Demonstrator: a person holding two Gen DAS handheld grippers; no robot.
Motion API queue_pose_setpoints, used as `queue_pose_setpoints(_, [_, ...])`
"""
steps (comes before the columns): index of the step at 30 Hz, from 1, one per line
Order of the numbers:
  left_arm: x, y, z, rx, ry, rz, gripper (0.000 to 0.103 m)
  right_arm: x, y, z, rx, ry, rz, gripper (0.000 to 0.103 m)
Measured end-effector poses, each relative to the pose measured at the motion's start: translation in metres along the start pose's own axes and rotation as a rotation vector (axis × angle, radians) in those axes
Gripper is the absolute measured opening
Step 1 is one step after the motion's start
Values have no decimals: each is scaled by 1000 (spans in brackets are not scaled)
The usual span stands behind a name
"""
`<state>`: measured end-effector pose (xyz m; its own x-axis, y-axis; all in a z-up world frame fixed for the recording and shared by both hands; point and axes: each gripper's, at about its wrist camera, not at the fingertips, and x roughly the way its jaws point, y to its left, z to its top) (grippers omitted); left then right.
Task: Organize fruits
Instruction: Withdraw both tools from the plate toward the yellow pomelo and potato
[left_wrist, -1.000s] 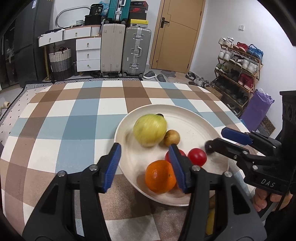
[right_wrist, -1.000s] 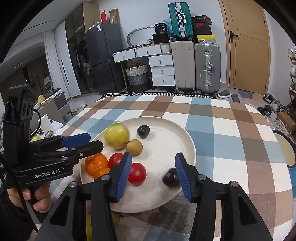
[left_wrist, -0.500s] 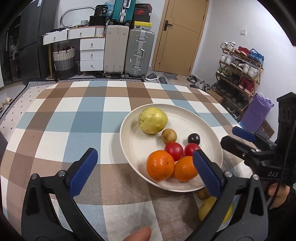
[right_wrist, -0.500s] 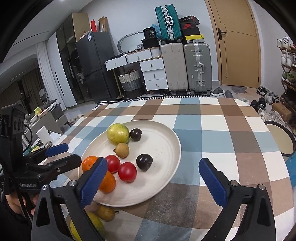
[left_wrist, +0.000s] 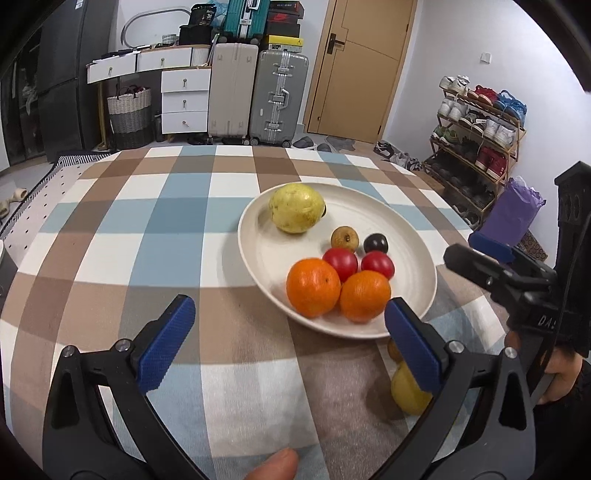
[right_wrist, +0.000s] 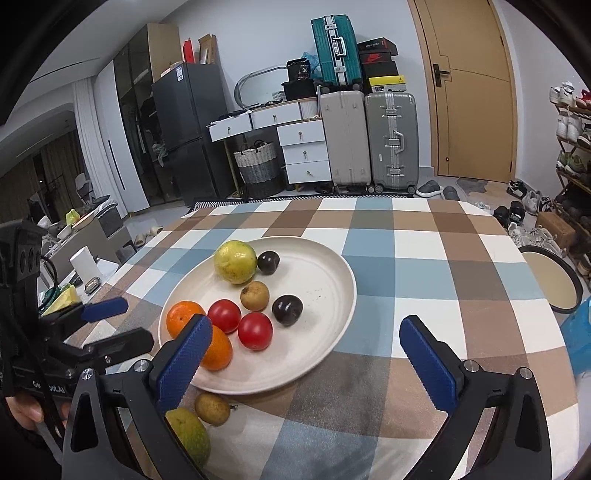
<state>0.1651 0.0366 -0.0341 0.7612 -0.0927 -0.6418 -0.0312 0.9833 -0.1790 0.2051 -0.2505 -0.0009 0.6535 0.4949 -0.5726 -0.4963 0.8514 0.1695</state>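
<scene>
A white plate (left_wrist: 406, 236) (right_wrist: 325, 266) on the checked tablecloth holds a yellow-green guava (left_wrist: 295, 208) (right_wrist: 235, 262), two oranges (left_wrist: 313, 288) (right_wrist: 181, 317), two red tomatoes (left_wrist: 340, 259) (right_wrist: 255, 331), a small brown fruit (left_wrist: 344, 238) (right_wrist: 255, 295) and two dark plums (left_wrist: 375, 243) (right_wrist: 287, 309) (right_wrist: 267, 262). Off the plate near its front rim lie a small brown fruit (right_wrist: 212, 408) and a yellow-green fruit (right_wrist: 190, 435) (left_wrist: 408, 395). My left gripper (left_wrist: 291, 339) is open and empty, in front of the plate. My right gripper (right_wrist: 303, 362) is open and empty, over the plate's near edge.
Suitcases (left_wrist: 277, 96), white drawers (left_wrist: 184, 99) and a woven basket (left_wrist: 129, 114) stand beyond the table. A shoe rack (left_wrist: 476, 140) and a purple bag (left_wrist: 515, 214) are at the right. A round stool (right_wrist: 550, 280) sits beside the table's right edge.
Both grippers opened wide and drew back from the plate. An orange left the left jaws and a dark plum left the right jaws; both now rest on the plate.
</scene>
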Motion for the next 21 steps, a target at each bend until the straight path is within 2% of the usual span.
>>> queue_pose_setpoints(13, [-20, 1, -16, -9, -15, -9, 102, -25, 1, -18, 5, -7, 8, 103])
queue_pose_setpoints(21, [-28, -18, -21, 53, -22, -14, 102, -44, -5, -29, 47, -19, 32, 103])
